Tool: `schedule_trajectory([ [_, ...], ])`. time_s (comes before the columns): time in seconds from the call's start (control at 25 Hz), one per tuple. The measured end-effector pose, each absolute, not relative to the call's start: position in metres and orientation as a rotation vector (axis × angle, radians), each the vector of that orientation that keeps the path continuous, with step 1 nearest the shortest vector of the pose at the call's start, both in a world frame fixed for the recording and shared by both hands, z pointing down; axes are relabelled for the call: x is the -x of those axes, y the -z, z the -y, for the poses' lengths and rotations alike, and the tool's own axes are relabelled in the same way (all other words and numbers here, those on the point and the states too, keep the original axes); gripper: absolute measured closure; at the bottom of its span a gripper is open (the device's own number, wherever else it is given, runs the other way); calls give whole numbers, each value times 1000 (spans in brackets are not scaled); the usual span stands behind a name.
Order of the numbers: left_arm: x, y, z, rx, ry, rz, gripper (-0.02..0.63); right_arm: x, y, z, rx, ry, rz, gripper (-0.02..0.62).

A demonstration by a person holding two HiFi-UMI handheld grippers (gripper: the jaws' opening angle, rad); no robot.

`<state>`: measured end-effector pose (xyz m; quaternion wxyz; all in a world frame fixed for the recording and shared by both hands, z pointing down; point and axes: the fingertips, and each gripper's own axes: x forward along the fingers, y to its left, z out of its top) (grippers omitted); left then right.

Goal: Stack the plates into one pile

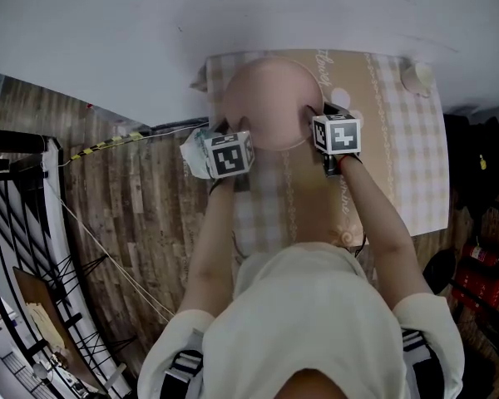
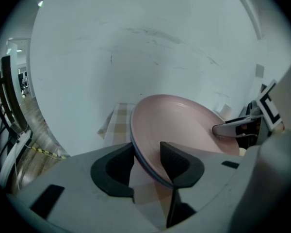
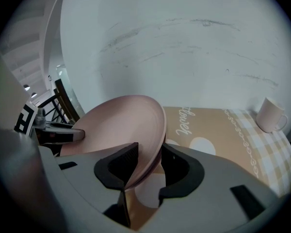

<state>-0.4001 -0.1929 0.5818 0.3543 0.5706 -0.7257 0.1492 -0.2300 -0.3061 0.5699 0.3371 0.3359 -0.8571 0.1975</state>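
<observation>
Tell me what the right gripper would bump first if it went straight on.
The right gripper grips the pink plate; carrying it straight on, it would probably meet the brown tablecloth first, though depth is unclear.

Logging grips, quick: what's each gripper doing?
Left gripper: shut on the pink plate's rim.
Right gripper: shut on the same plate's opposite rim.

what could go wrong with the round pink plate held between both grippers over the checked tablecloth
1. The round pink plate is held only by its thin opposite rims, in the left gripper and the right gripper. Uneven hands could twist it loose onto the checked tablecloth.
2. A bluish rim shows under the pink one, perhaps a second plate, which might slide out.
3. The white mug stands near the table's corner, so a wide swing could knock it.
</observation>
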Motion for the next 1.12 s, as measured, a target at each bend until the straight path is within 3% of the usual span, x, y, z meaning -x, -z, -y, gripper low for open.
schedule_trajectory([
  [0.52,408,-588,200,-1492,-444,1944,448,231,-581,313,-890,-439,2211,451],
  [1.12,379,-544,171,-1549,-246,1984,455,213,-538,283,-925,-424,2350,451],
])
